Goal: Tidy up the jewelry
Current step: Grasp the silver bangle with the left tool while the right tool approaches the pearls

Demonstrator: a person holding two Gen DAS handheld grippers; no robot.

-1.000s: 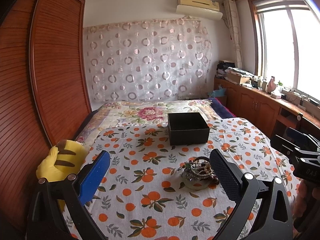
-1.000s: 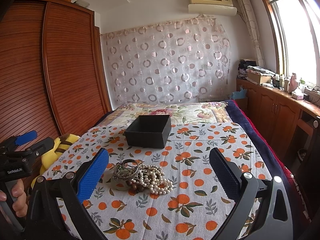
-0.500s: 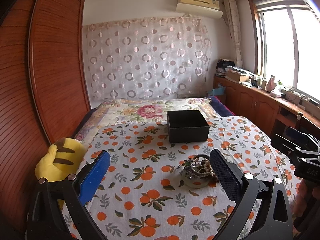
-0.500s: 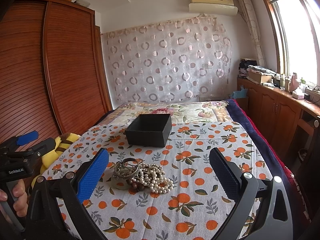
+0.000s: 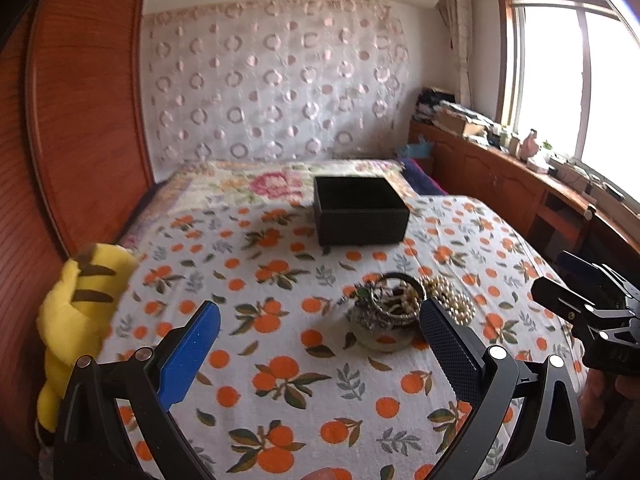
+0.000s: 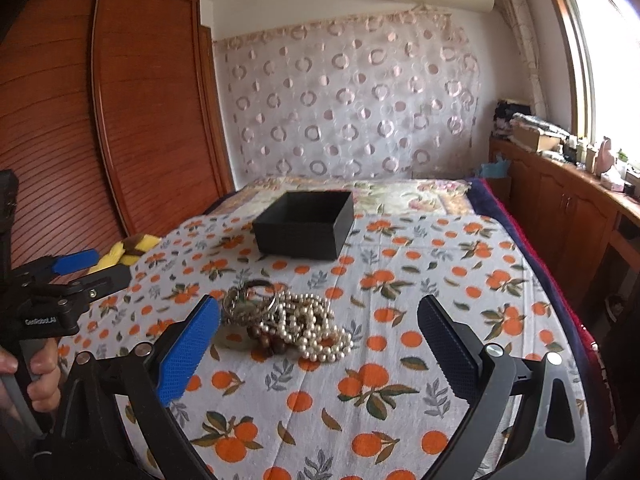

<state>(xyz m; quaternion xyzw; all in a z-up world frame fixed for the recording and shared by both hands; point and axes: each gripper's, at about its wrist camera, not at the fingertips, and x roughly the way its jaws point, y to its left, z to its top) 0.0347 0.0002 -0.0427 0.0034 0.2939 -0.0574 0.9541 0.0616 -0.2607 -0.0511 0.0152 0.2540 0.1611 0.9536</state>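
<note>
A pile of jewelry lies on the orange-print cloth (image 5: pixel 280 380): metal bangles (image 5: pixel 394 300) over a small grey dish (image 5: pixel 376 336), a pearl necklace (image 6: pixel 316 328) and dark brown beads (image 6: pixel 266 344). An open black box (image 5: pixel 360 216) stands behind it, also in the right wrist view (image 6: pixel 304 228). My left gripper (image 5: pixel 320 354) is open and empty, just in front of and left of the pile. My right gripper (image 6: pixel 320 350) is open and empty, its blue finger (image 6: pixel 188 352) next to the bangles (image 6: pixel 250 300).
A yellow plush toy (image 5: pixel 76 320) lies at the cloth's left edge by the wooden wardrobe (image 5: pixel 80 100). A wooden cabinet (image 5: pixel 520 184) with clutter runs under the window on the right. The floral bedspread (image 5: pixel 248 184) extends behind the box.
Both grippers have moved forward and down toward the jewelry pile, which now looks larger and closer. Both stay open. Nothing on the cloth has moved.
</note>
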